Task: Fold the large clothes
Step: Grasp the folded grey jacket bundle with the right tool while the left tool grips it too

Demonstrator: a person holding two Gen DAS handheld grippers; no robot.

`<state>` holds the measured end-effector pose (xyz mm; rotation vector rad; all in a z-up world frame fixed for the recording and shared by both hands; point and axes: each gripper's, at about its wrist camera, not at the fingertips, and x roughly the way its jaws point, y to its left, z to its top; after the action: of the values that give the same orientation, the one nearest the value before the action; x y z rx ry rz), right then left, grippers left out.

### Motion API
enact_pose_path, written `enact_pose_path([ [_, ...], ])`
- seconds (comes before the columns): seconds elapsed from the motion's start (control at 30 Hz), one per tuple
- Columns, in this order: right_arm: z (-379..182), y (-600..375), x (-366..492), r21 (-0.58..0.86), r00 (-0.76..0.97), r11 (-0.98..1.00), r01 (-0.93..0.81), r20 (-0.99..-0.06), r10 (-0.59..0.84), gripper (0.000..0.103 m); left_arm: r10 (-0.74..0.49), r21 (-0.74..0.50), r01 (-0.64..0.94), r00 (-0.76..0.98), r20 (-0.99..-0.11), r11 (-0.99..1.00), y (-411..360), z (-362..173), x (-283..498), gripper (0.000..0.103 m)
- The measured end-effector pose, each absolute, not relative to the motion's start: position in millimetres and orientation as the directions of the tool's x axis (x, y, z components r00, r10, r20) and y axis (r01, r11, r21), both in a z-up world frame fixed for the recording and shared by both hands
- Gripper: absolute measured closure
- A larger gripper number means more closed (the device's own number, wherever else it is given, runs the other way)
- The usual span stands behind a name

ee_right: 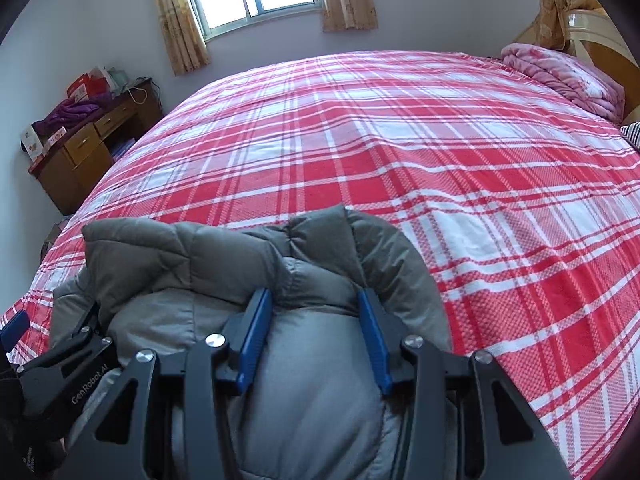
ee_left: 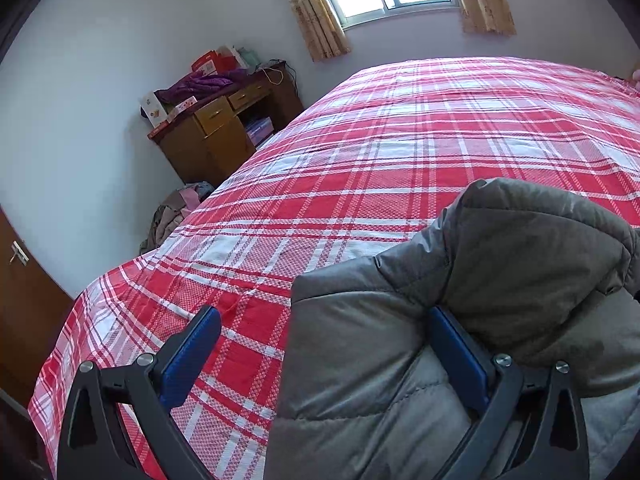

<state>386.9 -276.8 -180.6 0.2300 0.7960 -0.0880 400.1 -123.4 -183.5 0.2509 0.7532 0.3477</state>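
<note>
Jacket (ee_left: pixel 400 360) is what I must fold: one big grey puffy coat, lying at the near edge of the bed (ee_left: pixel 400 140) on its red checked cover. It looks soft, thick and light, and its smooth cloth may slip. I think it springs back up after a fold, so I should pinch the flat seams and edges, not the fat parts. My left gripper (ee_left: pixel 326 322) is wide apart and grasps nothing; one finger is tucked under a fold. My right gripper (ee_right: pixel 314 300) is apart too, resting on the coat, not pinching. I count one coat, two grippers, one bed.
</note>
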Motion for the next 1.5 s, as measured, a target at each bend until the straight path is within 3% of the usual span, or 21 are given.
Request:
enact_pose_path([
  [1.4,-189,-263,394,0.078,0.665,0.982,0.172,-0.745,-0.057,0.055,0.408,0.371,-0.206,0.661,-0.629,0.905,-128,-190,404,0.001],
  [1.5,-189,-263,396,0.089,0.665,0.982,0.169,-0.746,-0.047,0.054,0.372,0.342,-0.180,0.650,-0.662,0.922,-123,-188,406,0.001],
])
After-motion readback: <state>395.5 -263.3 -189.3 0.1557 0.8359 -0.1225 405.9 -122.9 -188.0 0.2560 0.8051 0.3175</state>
